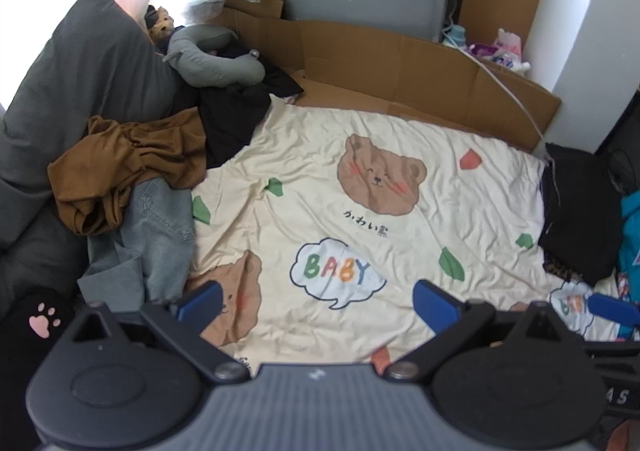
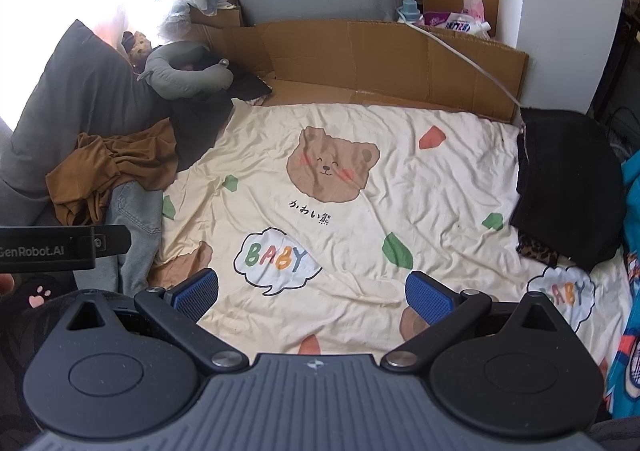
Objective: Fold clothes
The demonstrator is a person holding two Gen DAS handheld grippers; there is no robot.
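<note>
I hold both grippers over the cream bedsheet printed with bears [image 1: 420, 155], empty. The left gripper [image 1: 318, 301] has its fingers spread wide, and so does the right gripper [image 2: 312, 291]. The unfolded clothes are heaped at the left edge: a crumpled mustard-brown garment [image 1: 128, 167] lying on pale blue denim jeans [image 1: 160, 235]. I judge the first pick should take the brown one by a hem, lifting it clear of the denim.
</note>
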